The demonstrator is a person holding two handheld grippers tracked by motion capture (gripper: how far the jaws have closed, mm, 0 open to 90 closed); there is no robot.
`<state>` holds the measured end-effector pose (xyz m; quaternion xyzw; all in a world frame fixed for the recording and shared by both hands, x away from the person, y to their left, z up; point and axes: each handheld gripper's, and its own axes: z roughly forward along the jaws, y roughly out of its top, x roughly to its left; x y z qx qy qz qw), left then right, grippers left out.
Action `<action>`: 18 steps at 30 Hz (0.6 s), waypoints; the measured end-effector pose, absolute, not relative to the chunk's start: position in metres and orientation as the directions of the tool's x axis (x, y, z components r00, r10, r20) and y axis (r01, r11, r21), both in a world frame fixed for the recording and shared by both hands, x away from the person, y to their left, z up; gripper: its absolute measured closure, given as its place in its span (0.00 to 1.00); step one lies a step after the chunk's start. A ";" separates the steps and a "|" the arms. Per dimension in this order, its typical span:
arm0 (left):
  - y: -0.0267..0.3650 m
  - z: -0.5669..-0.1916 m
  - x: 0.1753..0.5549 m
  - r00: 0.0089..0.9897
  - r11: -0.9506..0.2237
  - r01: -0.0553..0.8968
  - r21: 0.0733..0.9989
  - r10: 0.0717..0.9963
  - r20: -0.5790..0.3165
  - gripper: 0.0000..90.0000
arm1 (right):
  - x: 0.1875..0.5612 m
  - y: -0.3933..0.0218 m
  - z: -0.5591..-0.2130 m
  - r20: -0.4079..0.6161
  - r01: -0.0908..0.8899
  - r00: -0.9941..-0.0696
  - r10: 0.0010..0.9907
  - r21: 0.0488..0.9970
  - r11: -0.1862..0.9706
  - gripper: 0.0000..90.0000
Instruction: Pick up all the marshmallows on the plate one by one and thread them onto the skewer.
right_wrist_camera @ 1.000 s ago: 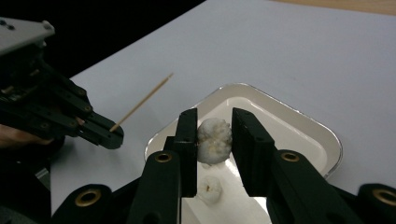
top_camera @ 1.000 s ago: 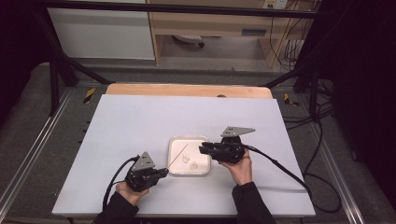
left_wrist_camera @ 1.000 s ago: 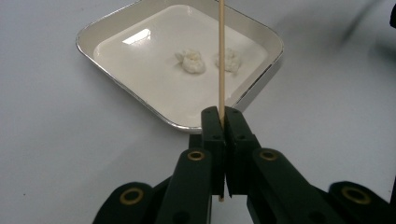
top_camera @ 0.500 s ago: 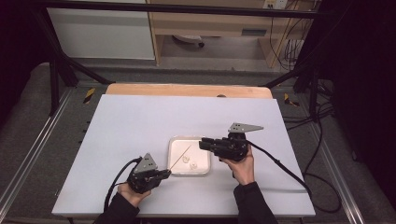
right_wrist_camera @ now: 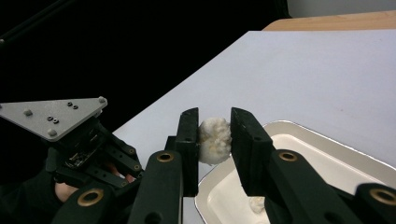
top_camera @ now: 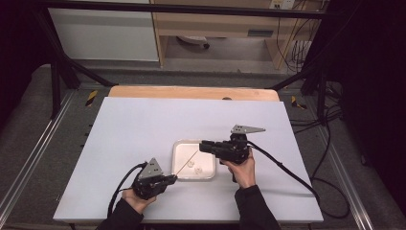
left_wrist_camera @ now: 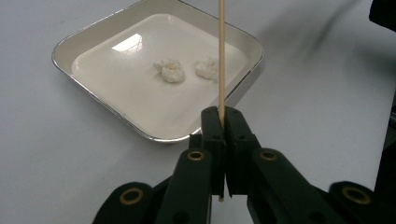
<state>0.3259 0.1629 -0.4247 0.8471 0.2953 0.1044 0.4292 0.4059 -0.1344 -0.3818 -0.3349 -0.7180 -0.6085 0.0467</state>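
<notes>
A white square tray (top_camera: 194, 141) sits on the table at front centre, with two white puffy pieces (top_camera: 190, 164) (top_camera: 200, 168) in it. My left gripper (top_camera: 173, 178) is shut on a thin wooden skewer (top_camera: 186, 163) that slants up over the tray. In the left gripper view the skewer (left_wrist_camera: 221, 56) rises from between the closed jaws (left_wrist_camera: 222, 116), past the pieces (left_wrist_camera: 170, 71) (left_wrist_camera: 205, 67) in the tray (left_wrist_camera: 130, 88). My right gripper (top_camera: 202, 145) hovers over the tray's far right corner. It (right_wrist_camera: 215, 135) is shut on a third white puffy piece (right_wrist_camera: 215, 140) above the tray (right_wrist_camera: 322, 158).
The white tabletop (top_camera: 143, 129) has a wooden strip (top_camera: 191, 92) along its far edge. Cables (top_camera: 287, 172) trail from both grippers toward the table's front and right. Dark frame posts and a shelf stand beyond the table.
My right gripper has shifted slightly up and to the right with the white piece in it. The left gripper and skewer have kept still.
</notes>
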 end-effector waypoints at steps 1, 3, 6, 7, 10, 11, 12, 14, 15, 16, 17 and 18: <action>0.163 -0.425 0.326 0.805 -0.457 0.409 0.790 0.589 -0.076 0.98 | 0.406 -0.134 -0.383 0.476 0.538 -0.771 0.423 0.842 0.035 0.82; 0.163 -0.425 0.326 0.805 -0.457 0.408 0.790 0.589 -0.075 0.98 | 0.407 -0.133 -0.384 0.482 0.544 -0.769 0.419 0.839 0.034 0.82; 0.162 -0.425 0.326 0.805 -0.453 0.407 0.793 0.588 -0.078 0.98 | 0.407 -0.132 -0.385 0.491 0.551 -0.768 0.410 0.834 0.032 0.82; 0.162 -0.425 0.326 0.805 -0.453 0.407 0.793 0.588 -0.078 0.98 | 0.407 -0.132 -0.385 0.491 0.551 -0.768 0.410 0.834 0.032 0.82; 0.161 -0.425 0.326 0.807 -0.453 0.403 0.795 0.586 -0.076 0.98 | 0.407 -0.131 -0.387 0.499 0.556 -0.768 0.401 0.831 0.031 0.82; 0.161 -0.425 0.326 0.807 -0.452 0.404 0.795 0.586 -0.077 0.98 | 0.407 -0.130 -0.388 0.500 0.557 -0.769 0.399 0.830 0.033 0.82; 0.161 -0.425 0.326 0.807 -0.452 0.404 0.795 0.586 -0.077 0.98 | 0.407 -0.130 -0.388 0.502 0.559 -0.768 0.398 0.828 0.034 0.82; 0.161 -0.425 0.326 0.807 -0.451 0.402 0.796 0.586 -0.076 0.98 | 0.408 -0.129 -0.390 0.503 0.561 -0.768 0.396 0.827 0.037 0.82; 0.161 -0.425 0.326 0.807 -0.451 0.402 0.797 0.586 -0.076 0.98 | 0.408 -0.128 -0.390 0.504 0.562 -0.768 0.395 0.826 0.039 0.82; 0.161 -0.425 0.326 0.807 -0.450 0.399 0.799 0.586 -0.073 0.98 | 0.407 -0.128 -0.391 0.507 0.565 -0.768 0.391 0.824 0.039 0.82; 0.161 -0.425 0.326 0.807 -0.451 0.400 0.798 0.586 -0.073 0.98 | 0.407 -0.127 -0.392 0.509 0.566 -0.767 0.390 0.823 0.040 0.82; 0.161 -0.425 0.326 0.807 -0.452 0.400 0.797 0.587 -0.072 0.98 | 0.407 -0.126 -0.393 0.511 0.567 -0.768 0.387 0.822 0.041 0.82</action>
